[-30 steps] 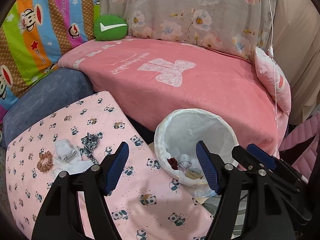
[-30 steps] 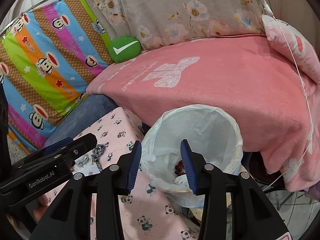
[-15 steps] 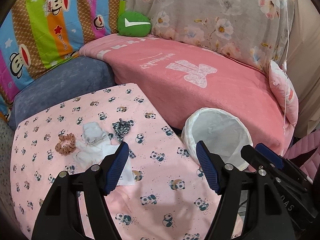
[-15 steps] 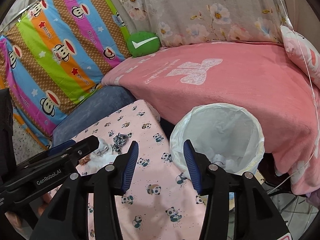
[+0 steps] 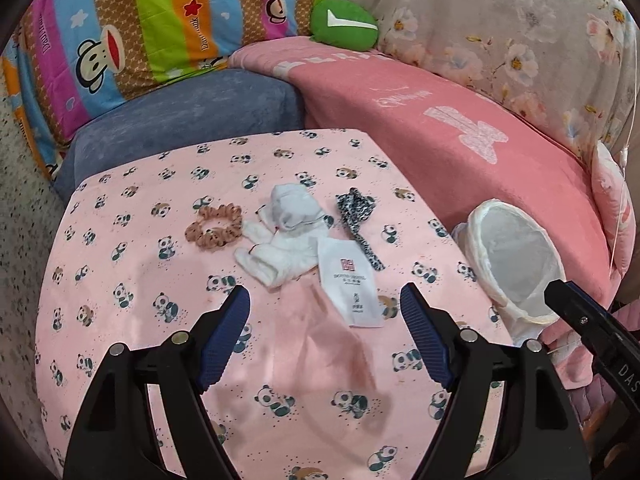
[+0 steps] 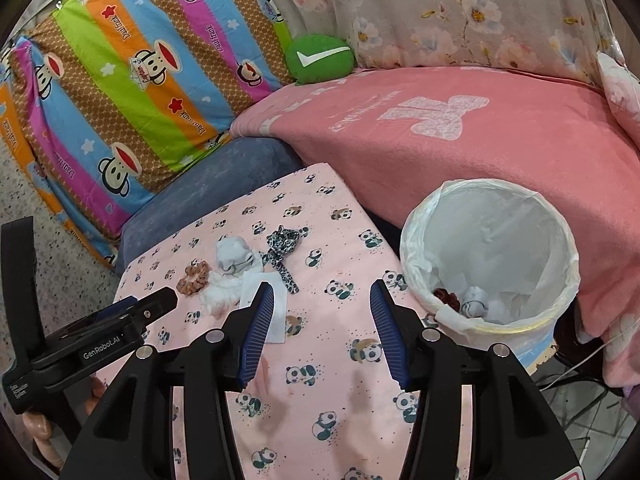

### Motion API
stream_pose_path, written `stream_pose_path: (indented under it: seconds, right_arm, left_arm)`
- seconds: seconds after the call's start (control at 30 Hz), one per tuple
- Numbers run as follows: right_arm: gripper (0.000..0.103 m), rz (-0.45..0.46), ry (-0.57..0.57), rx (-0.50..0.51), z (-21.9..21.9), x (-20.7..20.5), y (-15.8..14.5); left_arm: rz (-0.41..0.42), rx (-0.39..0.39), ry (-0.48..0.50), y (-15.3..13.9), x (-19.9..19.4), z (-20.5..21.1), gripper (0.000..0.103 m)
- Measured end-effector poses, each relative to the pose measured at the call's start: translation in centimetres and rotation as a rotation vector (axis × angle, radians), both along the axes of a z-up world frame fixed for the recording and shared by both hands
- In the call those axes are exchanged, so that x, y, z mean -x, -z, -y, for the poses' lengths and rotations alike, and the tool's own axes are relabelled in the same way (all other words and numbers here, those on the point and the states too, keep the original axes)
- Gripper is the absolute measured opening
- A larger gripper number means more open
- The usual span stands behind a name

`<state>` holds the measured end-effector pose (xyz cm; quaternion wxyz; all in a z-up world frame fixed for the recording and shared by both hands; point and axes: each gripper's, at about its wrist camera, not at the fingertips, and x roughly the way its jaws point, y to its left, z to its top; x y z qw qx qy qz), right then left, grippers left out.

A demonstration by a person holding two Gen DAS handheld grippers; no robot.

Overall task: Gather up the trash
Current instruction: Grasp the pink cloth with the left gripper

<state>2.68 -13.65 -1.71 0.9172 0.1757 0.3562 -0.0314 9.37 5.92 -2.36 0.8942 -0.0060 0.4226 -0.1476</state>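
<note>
While both tools were empty, left tool (image 5: 324,332) wide, right tool (image 6: 320,320) half-open, jaws just widened | flat white printed paper sachet (image 5: 351,286) was seen on panda-print pink tabletop (image 5: 120,320), beside white-lined round bin (image 5: 516,264) | edge pinch advised, crumpled white tissue (image 5: 280,252) avoided.

Count by kind, both views checked.

- Tools: two. Left tool (image 5: 324,332), right tool (image 6: 322,324).
- Bins: one, white-lined trash bin (image 6: 490,248), right of frame.
- Items in the bin bottom: a dark red piece (image 6: 447,297) and a white crumpled piece (image 6: 476,305); more white underneath, number not readable.
- Loose items on the panda-print worktop (image 5: 132,320), centre of frame: five.
  - Brown scrunchies: one (image 5: 214,227).
  - White face masks: one (image 5: 294,210).
  - White gloves or cloths: one (image 5: 276,258); single or pair, cannot tell.
  - Leopard-print bands: one (image 5: 356,220).
  - White printed sachets: one (image 5: 350,282).
- Green cushions: one (image 5: 344,24), top of frame.
</note>
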Motion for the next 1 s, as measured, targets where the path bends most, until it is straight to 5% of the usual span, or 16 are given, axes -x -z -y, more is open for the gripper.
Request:
stream_pose_path:
  seconds: [0.63,0.8,1.0]
  right_arm:
    - [0.051,-0.096,-0.029,-0.012,-2.3,-2.3,4.4]
    - [0.051,-0.118,-0.031,-0.012,-2.2,-3.3,5.3]
    - [0.051,-0.136,-0.047,-0.013,-2.6,-4.6,6.2]
  left_arm:
    - [-0.170,-0.024,0.048,7.7,-1.6,2.0,0.073]
    - [-0.211,-0.013,0.050,9.2,-2.5,2.2,0.054]
    - [-0.268,0.035,0.049,10.4,-3.1,1.2,0.017]
